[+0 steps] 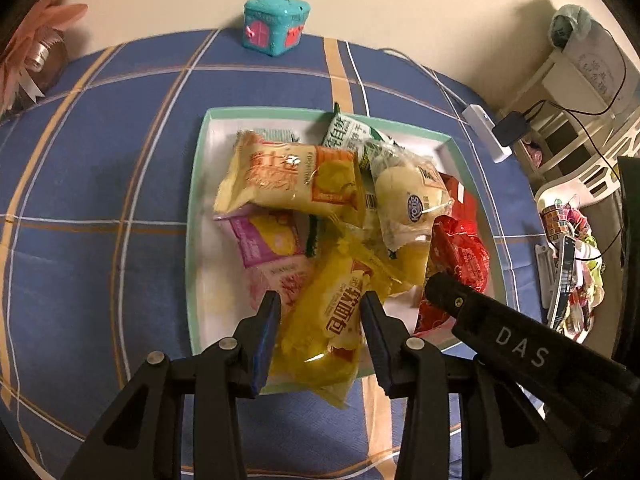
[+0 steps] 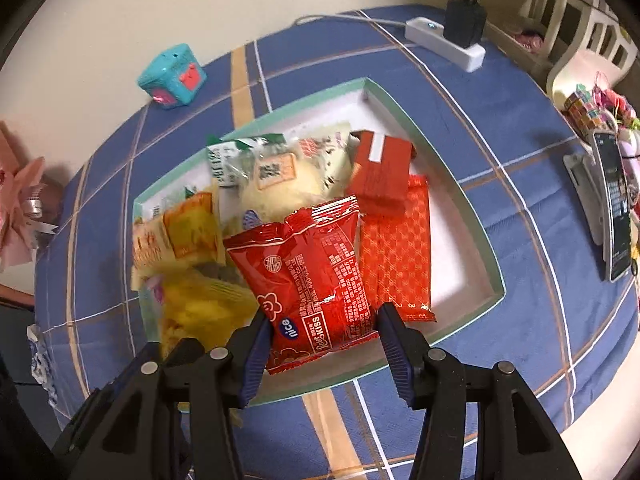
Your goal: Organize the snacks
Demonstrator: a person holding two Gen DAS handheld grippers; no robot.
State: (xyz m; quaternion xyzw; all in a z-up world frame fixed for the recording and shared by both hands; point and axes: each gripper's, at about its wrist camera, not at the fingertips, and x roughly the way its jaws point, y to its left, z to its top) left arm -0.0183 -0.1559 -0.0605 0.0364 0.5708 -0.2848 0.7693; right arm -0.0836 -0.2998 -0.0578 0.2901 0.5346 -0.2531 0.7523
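- Our left gripper [image 1: 320, 320] is pinching a yellow snack bag [image 1: 320, 336]. The bag hangs over the near edge of the tray [image 1: 192, 216].
- Our right gripper [image 2: 324, 336] is pinching a shiny red snack bag [image 2: 308, 280] by its bottom end. The rest of that bag lies over the pile in the tray.
- We think both bags are about to be put down in the tray. So we should bring each one low before we let go. Then it will not slide off the heap.
- For the yellow bag, we look for a free spot. The white tray floor shows on the left side, next to a pink bag [image 1: 264, 240]. That looks like a good place.
- For the red bag, two other red packs, a flat red pack [image 2: 396, 248] and a red box [image 2: 380, 168], lie just beside it. Putting red with red would look tidy.
- Our two grippers are close together. We should move one at a time so they do not bump.
- The tray sits on a blue checked cloth [image 1: 100, 184]. A teal toy box [image 1: 276, 26] stands well away, so it is not in our way.
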